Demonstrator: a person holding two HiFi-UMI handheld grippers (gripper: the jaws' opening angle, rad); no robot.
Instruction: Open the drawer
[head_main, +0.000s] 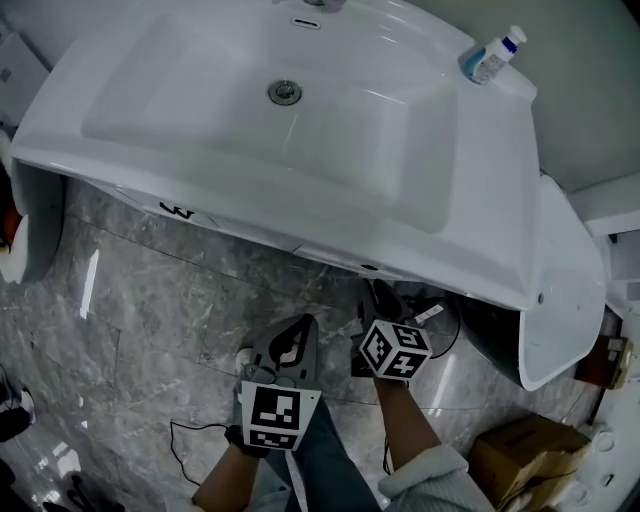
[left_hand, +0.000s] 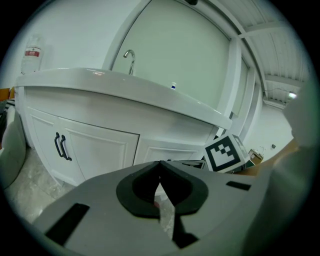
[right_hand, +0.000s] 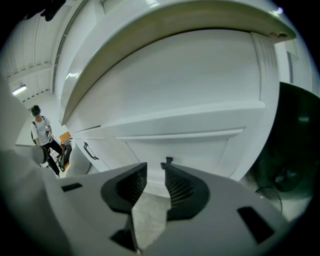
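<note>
The white vanity (head_main: 300, 120) fills the head view, and its fronts are hidden under the basin rim there. The drawer front (right_hand: 185, 137) is a white panel straight ahead in the right gripper view, with a small black knob (right_hand: 169, 160) just past my right gripper (right_hand: 155, 167). That gripper's jaws stand apart with only floor showing between them. Its marker cube (head_main: 395, 350) is under the vanity edge. My left gripper (left_hand: 160, 165) hangs further back, its tips touching and holding nothing. It faces the cabinet doors with their black handles (left_hand: 61, 146).
A small bottle (head_main: 492, 55) lies on the basin's far right corner. A dark bin (right_hand: 295, 145) stands right of the vanity, and a cardboard box (head_main: 525, 450) is on the marble floor at lower right. A person (right_hand: 42, 135) stands far off to the left.
</note>
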